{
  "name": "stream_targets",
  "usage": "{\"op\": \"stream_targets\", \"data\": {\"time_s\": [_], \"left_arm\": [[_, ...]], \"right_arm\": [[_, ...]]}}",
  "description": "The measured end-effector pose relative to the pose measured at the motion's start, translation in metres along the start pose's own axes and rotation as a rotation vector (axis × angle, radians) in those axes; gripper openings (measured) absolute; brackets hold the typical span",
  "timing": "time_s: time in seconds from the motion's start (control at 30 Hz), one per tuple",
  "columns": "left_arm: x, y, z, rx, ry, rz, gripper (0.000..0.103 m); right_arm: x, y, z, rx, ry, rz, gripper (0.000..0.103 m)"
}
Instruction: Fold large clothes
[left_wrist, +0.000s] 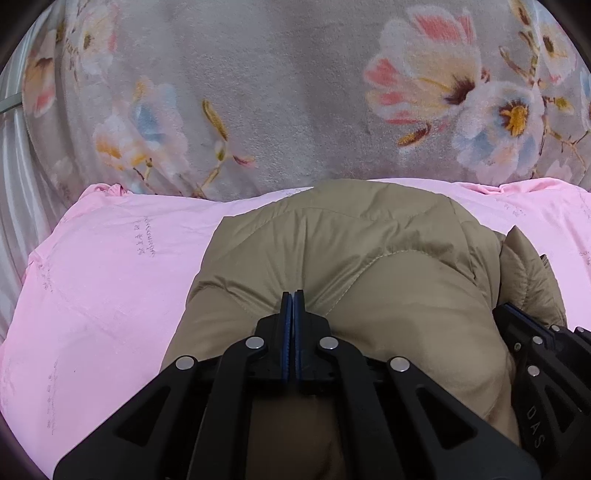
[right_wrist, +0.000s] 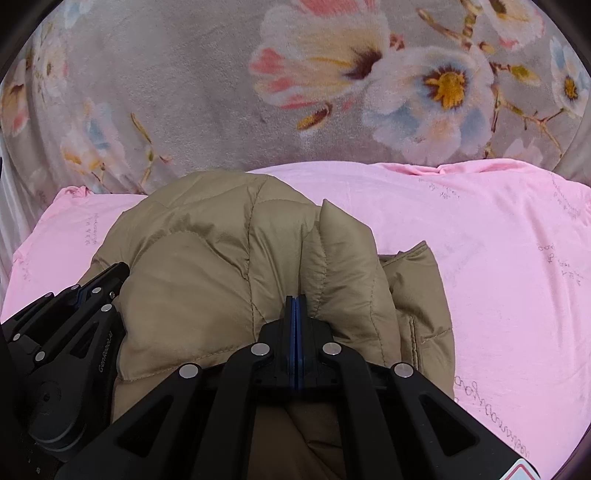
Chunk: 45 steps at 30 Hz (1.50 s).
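Khaki quilted jacket (left_wrist: 369, 258): puffy, stitched in curved seams, bunched into a folded mound.
Where it lies: on the pink sheet (left_wrist: 103, 280), in front of a grey floral blanket (left_wrist: 277, 92).
Left gripper (left_wrist: 293, 295): jaws closed together, tips against the jacket's near side; whether fabric is pinched cannot be told.
Right gripper (right_wrist: 295, 298): jaws closed likewise, tips at a raised fold of the jacket; grip unclear.

jacket (left_wrist: 351, 258) on sheet (left_wrist: 110, 277); blanket (left_wrist: 258, 92) behind; sheet either side

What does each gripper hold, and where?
Both are shut against the jacket; neither the left gripper nor the right gripper shows fabric clearly pinched, so cannot tell.
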<state>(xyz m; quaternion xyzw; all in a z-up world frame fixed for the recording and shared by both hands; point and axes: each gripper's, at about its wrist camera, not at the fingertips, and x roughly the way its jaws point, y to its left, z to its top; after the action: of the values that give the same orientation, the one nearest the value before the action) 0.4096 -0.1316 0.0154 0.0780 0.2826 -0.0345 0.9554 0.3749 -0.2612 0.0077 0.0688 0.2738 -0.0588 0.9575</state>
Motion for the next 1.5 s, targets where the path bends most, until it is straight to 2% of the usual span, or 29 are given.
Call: {"op": "stream_targets", "data": {"time_s": [0.37, 1.07, 1.27, 1.33, 1.4, 1.47, 1.5], "left_arm": [[0.014, -0.007, 0.005, 0.027, 0.009, 0.003, 0.000], [0.015, -0.008, 0.004, 0.029, 0.008, 0.009, 0.000], [0.010, -0.006, 0.005, 0.022, 0.000, 0.023, 0.000], [0.000, -0.001, 0.004, 0.021, 0.017, 0.016, 0.005], [-0.023, 0.007, -0.002, 0.012, 0.020, -0.004, 0.019], [-0.054, 0.016, -0.015, 0.002, 0.014, -0.043, 0.032], [-0.065, 0.019, -0.022, -0.001, 0.017, -0.056, 0.032]], "right_arm": [[0.013, -0.005, 0.003, 0.033, 0.035, 0.017, 0.000], [0.013, -0.006, 0.003, 0.036, 0.047, 0.018, 0.000], [0.006, -0.011, 0.004, 0.055, 0.040, 0.046, 0.000], [-0.012, -0.012, 0.003, 0.054, 0.042, 0.038, 0.000], [-0.053, -0.009, -0.004, 0.045, -0.002, 0.038, 0.007], [-0.084, -0.004, -0.020, 0.017, -0.017, 0.027, 0.007], [-0.093, -0.003, -0.030, 0.009, -0.009, 0.016, 0.007]]}}
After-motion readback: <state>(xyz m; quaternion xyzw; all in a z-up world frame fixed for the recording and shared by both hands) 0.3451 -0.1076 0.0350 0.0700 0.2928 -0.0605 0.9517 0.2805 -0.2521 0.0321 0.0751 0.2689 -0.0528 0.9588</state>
